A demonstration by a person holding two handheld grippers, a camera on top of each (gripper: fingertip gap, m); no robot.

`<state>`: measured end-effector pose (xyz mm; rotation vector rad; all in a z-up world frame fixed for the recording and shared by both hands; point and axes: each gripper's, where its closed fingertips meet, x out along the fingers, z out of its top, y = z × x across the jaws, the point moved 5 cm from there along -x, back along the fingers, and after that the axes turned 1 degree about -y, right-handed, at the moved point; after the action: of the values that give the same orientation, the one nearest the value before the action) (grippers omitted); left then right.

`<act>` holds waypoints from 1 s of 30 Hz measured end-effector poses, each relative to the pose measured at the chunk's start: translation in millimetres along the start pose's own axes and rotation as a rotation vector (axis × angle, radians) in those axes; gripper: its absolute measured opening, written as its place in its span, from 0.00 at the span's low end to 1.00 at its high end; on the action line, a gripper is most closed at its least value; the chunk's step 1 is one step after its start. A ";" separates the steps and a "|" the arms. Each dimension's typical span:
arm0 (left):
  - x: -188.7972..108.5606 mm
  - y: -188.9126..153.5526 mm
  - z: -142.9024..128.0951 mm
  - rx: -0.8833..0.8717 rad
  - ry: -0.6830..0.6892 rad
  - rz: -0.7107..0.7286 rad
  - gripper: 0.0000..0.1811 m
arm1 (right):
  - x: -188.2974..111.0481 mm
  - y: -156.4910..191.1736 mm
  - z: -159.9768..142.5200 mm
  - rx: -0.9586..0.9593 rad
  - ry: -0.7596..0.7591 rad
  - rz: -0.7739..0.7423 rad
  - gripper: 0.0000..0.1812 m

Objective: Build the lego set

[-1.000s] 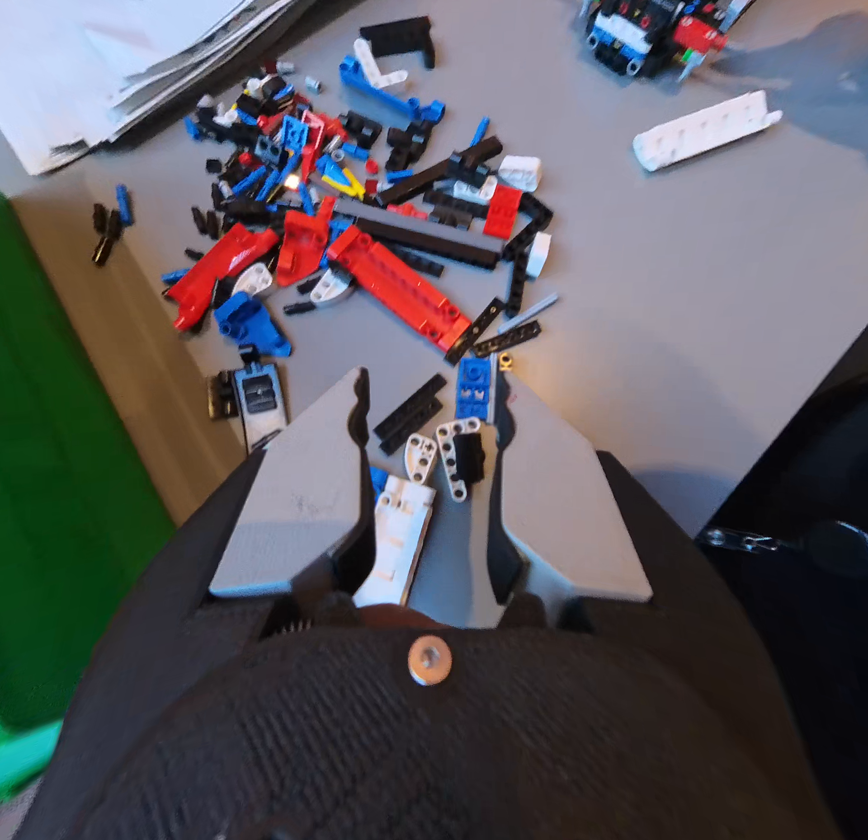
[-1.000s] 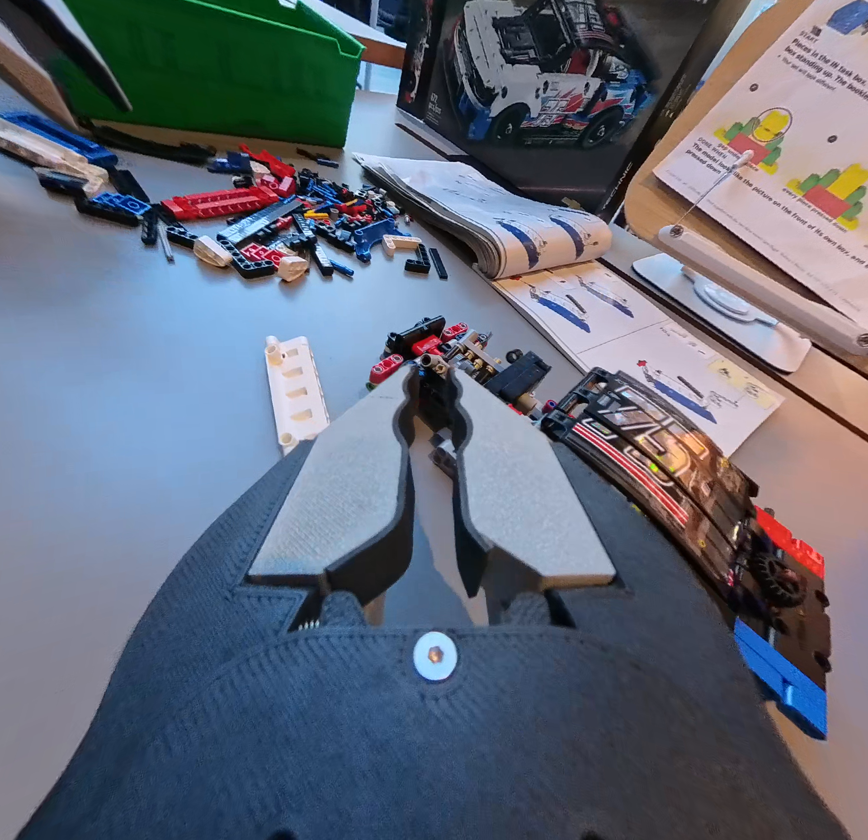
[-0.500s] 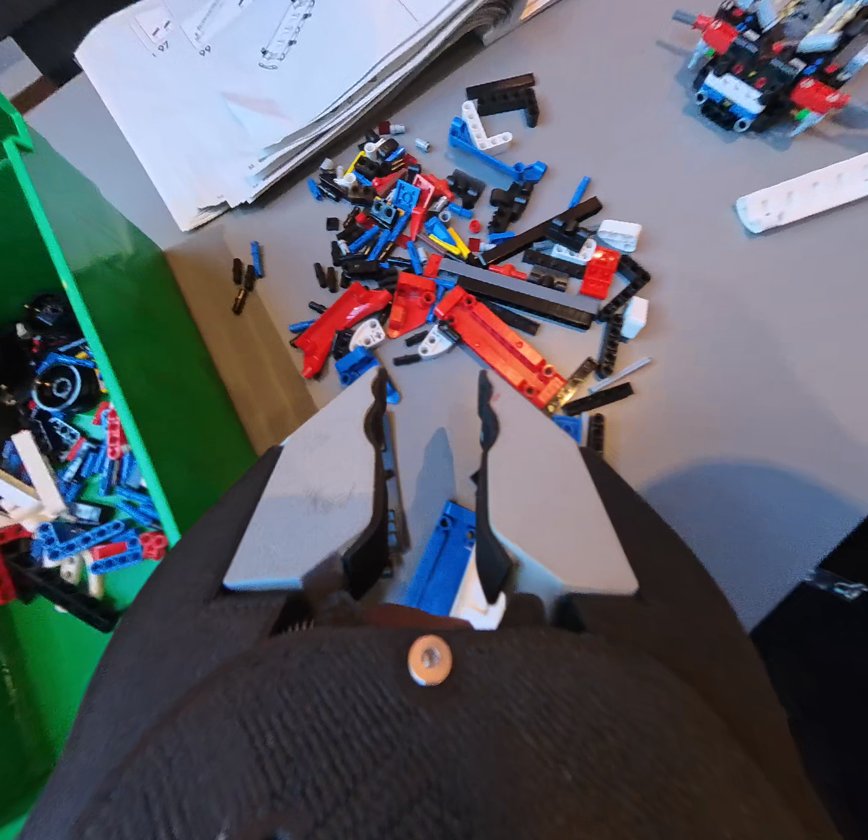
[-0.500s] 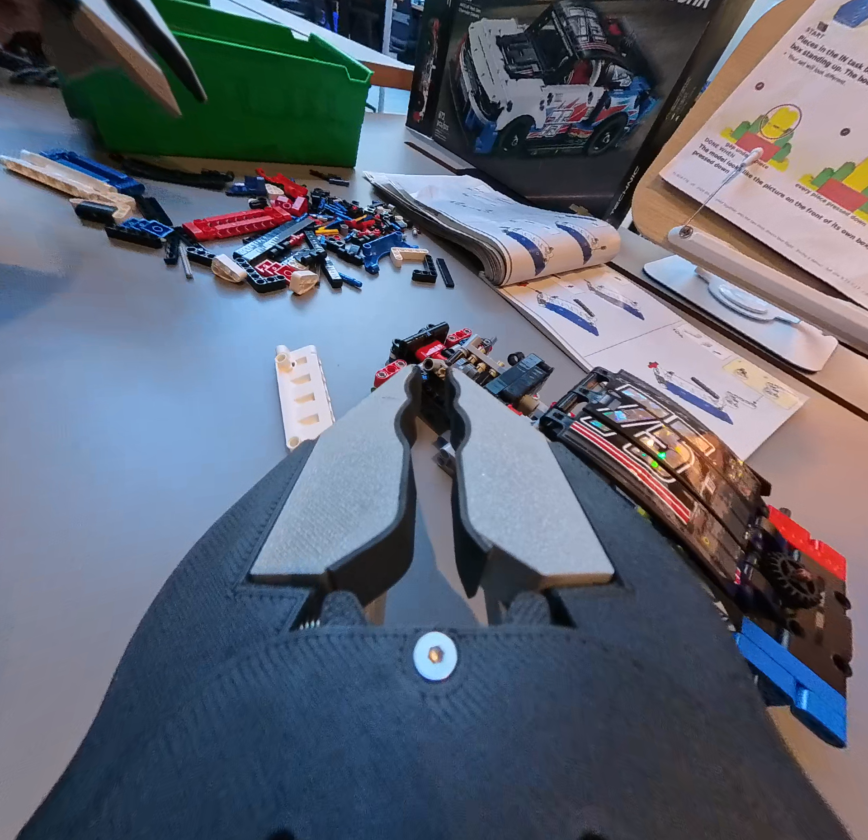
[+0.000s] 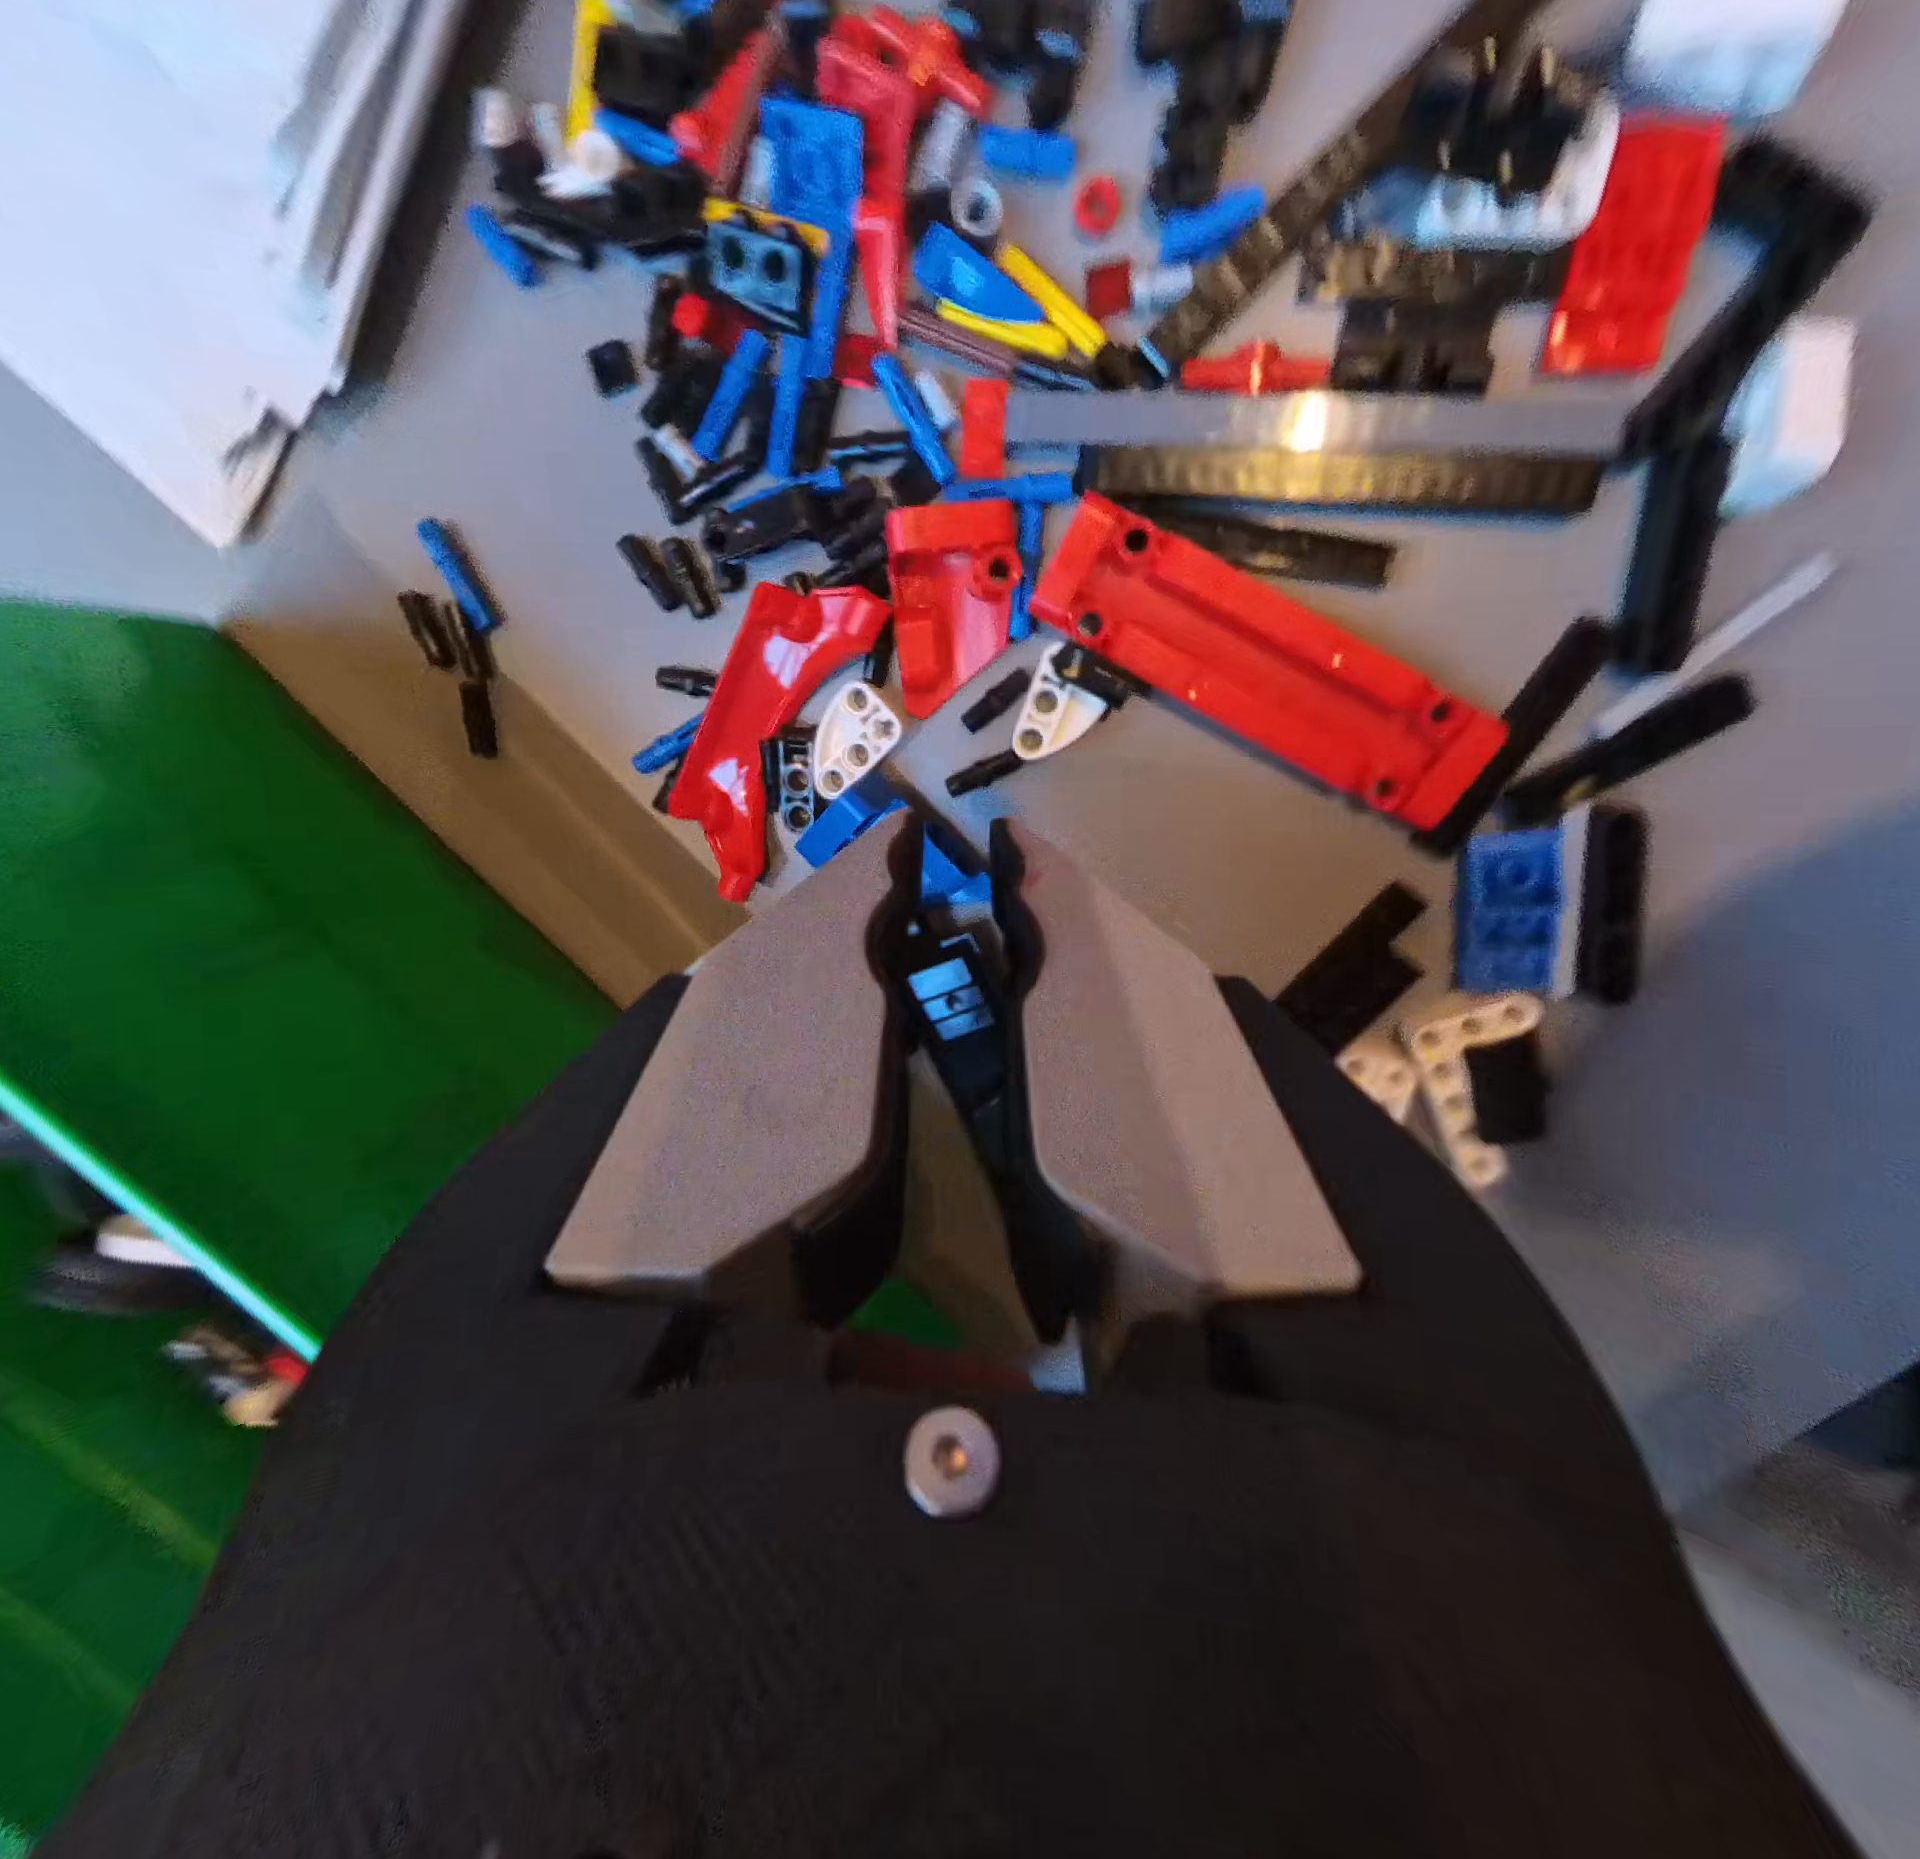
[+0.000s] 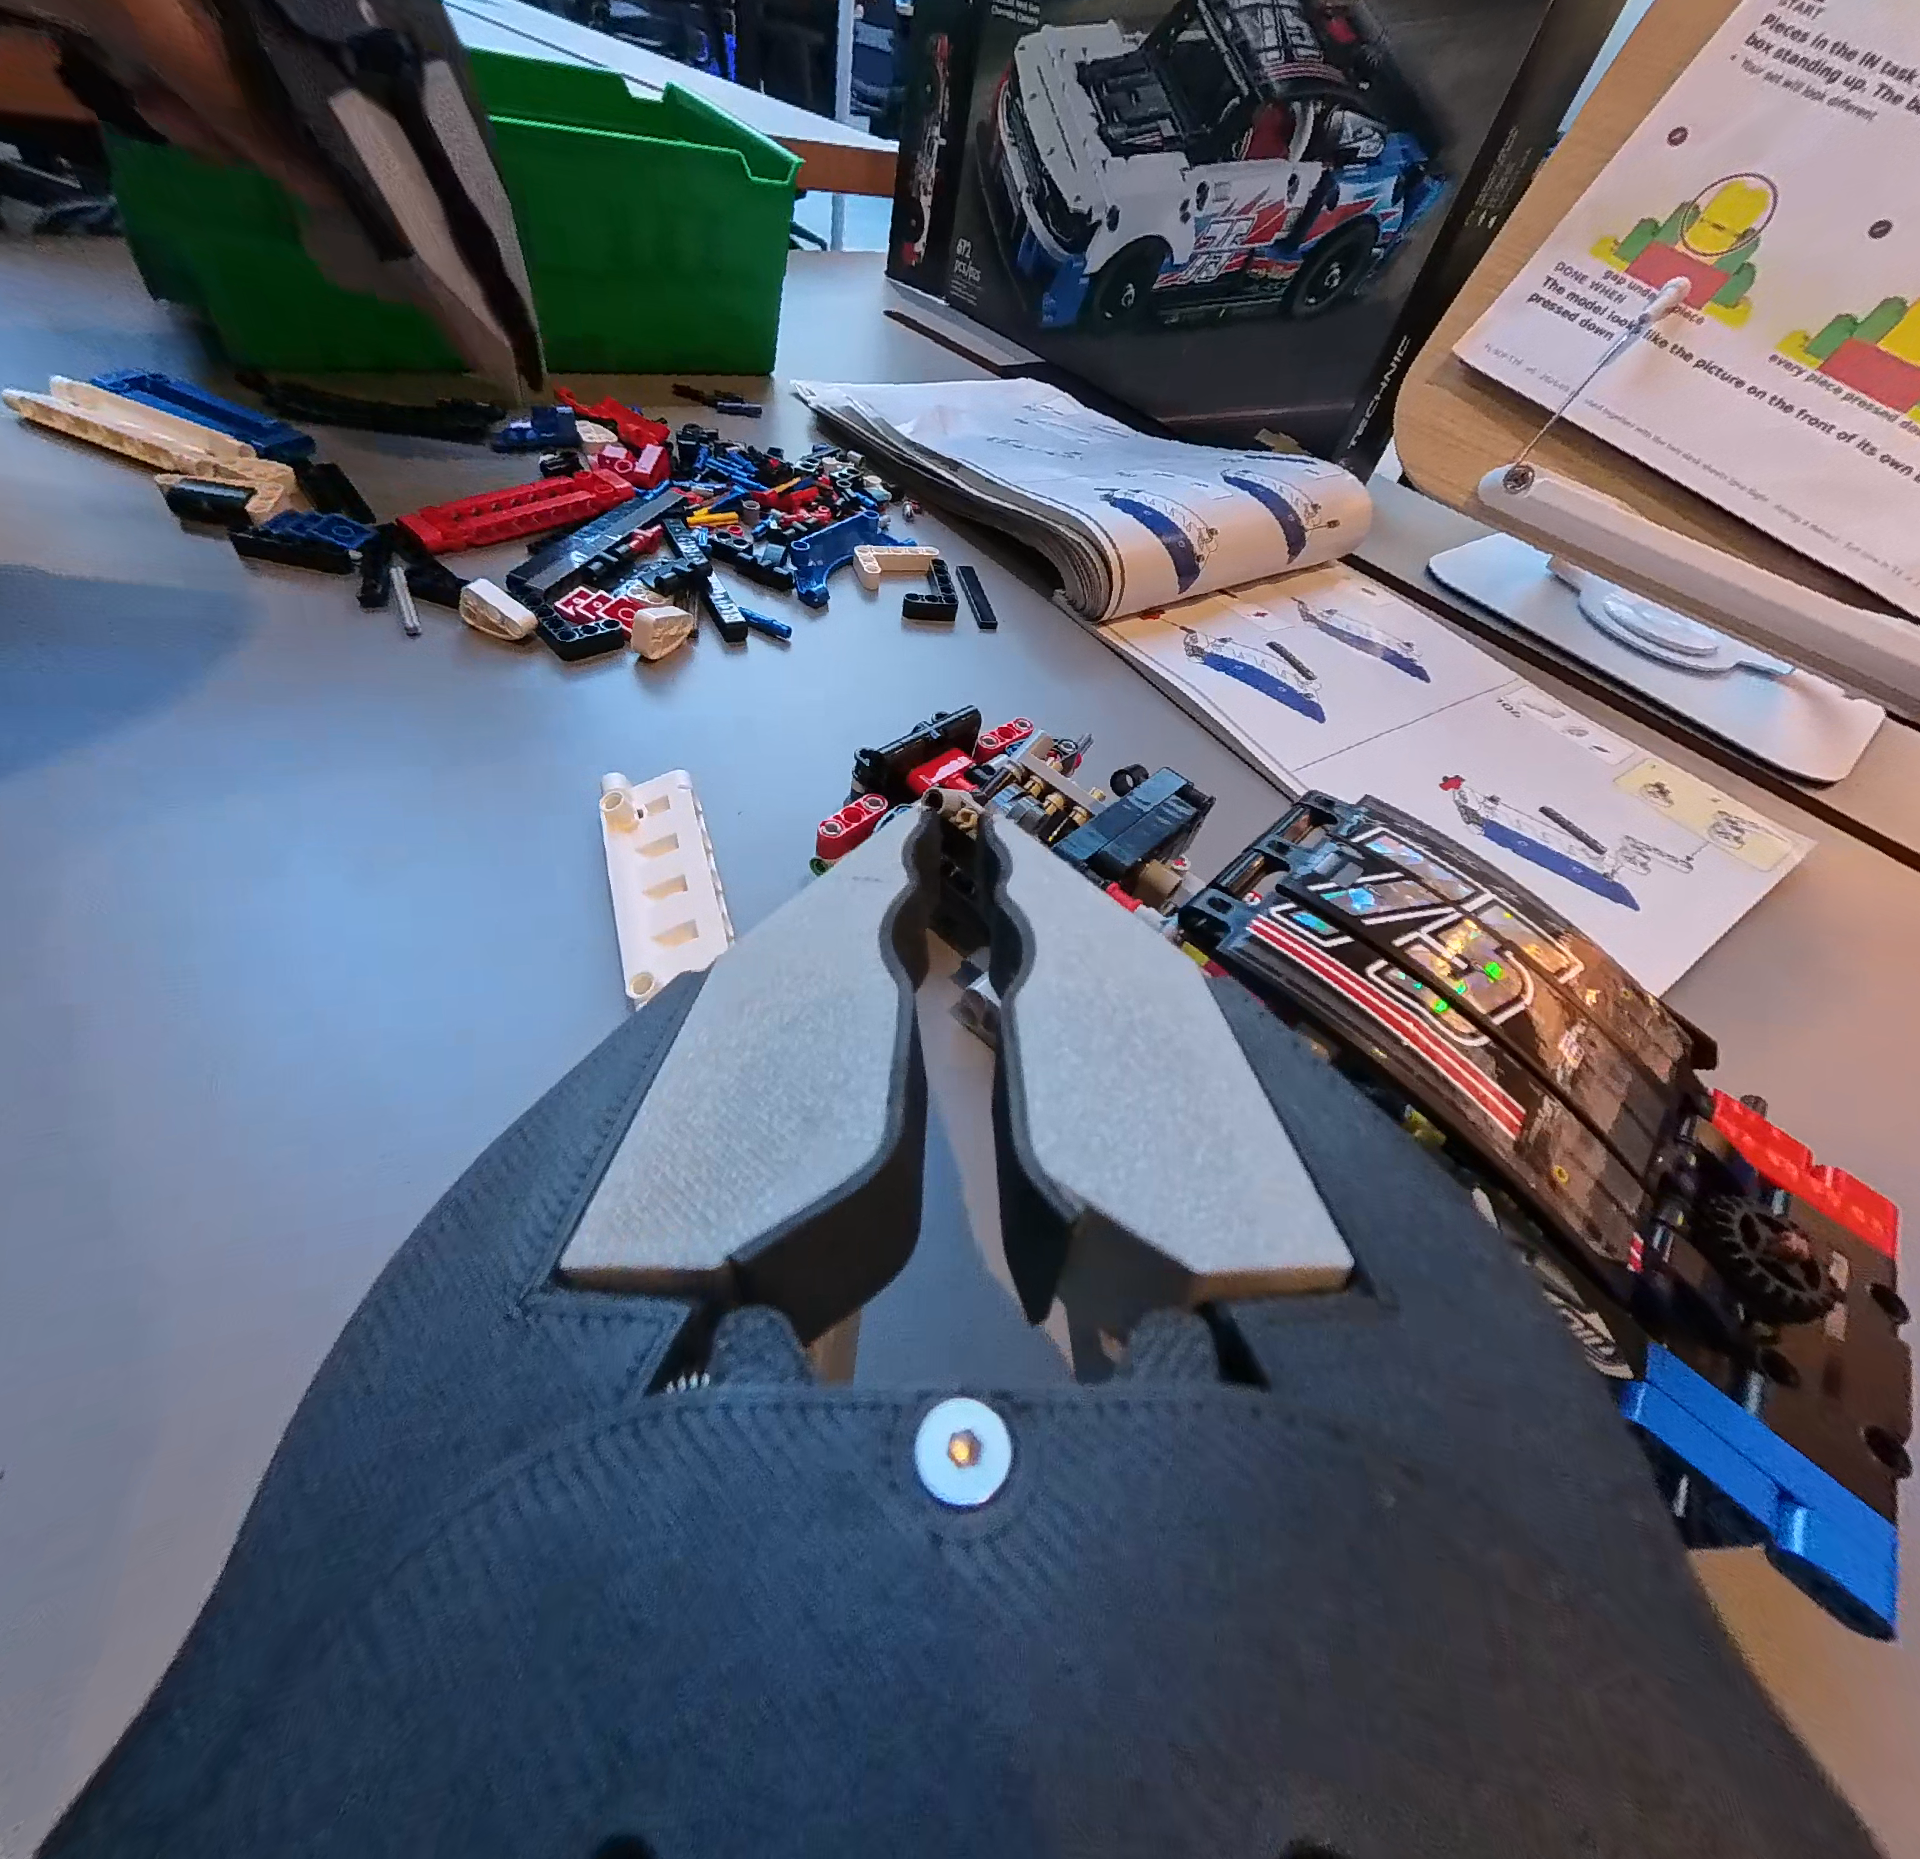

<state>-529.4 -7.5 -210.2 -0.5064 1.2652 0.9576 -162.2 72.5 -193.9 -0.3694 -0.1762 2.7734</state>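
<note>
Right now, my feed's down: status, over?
Left gripper shut on black stickered piece over loose-parts pile. Right gripper shut on front of partly built car. White panel lies beside it, apart.

Table [image 6: 312, 926]: plain grey. Bin [image 6: 644, 240]: bright green. Loose brick pile [image 5: 1039, 407]: mainly red, blue and black, with some white and yellow. Long panel [image 5: 1262, 666]: glossy red. Separate plate [image 6: 665, 884]: white. Car model [image 6: 1455, 1040]: black roof, red and white stripes, blue rear edge. Gripper fingers [image 6: 790, 1082]: grey, black-edged.
</note>
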 end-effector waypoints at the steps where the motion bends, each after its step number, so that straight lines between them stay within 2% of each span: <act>1: 1.9 -1.6 0.4 0.098 0.040 -0.003 0.05 | -0.3 0.0 0.2 0.001 -0.003 0.002 0.02; 4: 6.4 -1.1 2.4 0.337 0.118 -0.013 0.08 | -1.4 0.4 1.1 0.003 -0.013 0.008 0.02; 10: 11.1 -7.2 14.5 0.581 0.107 -0.060 0.08 | -3.7 2.5 2.3 0.011 -0.030 0.027 0.01; 13: 20.5 -4.3 11.9 0.641 0.158 -0.045 0.12 | -4.5 3.4 2.7 0.015 -0.035 0.036 0.01; 21: 22.8 -4.6 10.4 0.722 0.146 -0.083 0.04 | -6.1 2.3 3.3 0.043 -0.050 0.052 0.01; 30: 24.0 -3.6 15.0 0.766 0.141 -0.125 0.06 | -6.8 1.6 3.5 0.057 -0.056 0.059 0.00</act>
<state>-517.8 10.0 -229.6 -0.0445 1.5861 0.2826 -157.5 68.4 -189.2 -0.2871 -0.1016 2.8415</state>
